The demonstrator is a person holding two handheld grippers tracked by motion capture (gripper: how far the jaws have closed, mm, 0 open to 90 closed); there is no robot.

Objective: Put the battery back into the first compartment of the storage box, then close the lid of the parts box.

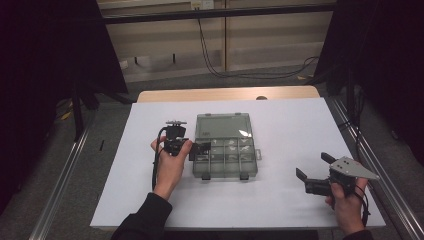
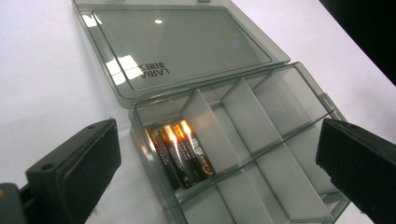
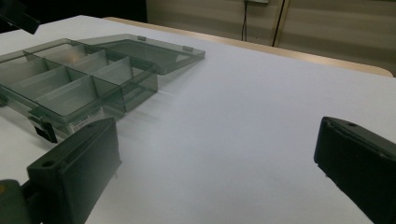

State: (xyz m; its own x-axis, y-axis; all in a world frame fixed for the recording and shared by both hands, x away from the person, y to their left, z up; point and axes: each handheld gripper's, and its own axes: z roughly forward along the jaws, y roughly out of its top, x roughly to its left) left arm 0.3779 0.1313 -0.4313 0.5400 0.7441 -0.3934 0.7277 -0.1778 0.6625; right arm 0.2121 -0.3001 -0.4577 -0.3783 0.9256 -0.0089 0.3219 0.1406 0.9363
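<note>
A clear grey plastic compartment box (image 1: 225,175) lies open in the middle of the white table, its lid (image 1: 222,125) flat behind it. In the left gripper view, dark batteries with orange ends (image 2: 180,154) lie side by side in the corner compartment of the box (image 2: 140,121). My left gripper (image 1: 201,151) hovers at the box's left side, open, its jaws (image 2: 218,128) spread wide over that compartment with nothing between the pads. My right gripper (image 1: 312,165) is held near the table's front right, open and empty (image 3: 217,126), well away from the box (image 3: 93,112).
The table is covered by a white sheet (image 1: 285,125), with a wooden edge (image 1: 225,93) showing at the far side. Metal rails (image 1: 60,175) run along both sides of the table. Black cables (image 1: 250,75) lie on the floor beyond it.
</note>
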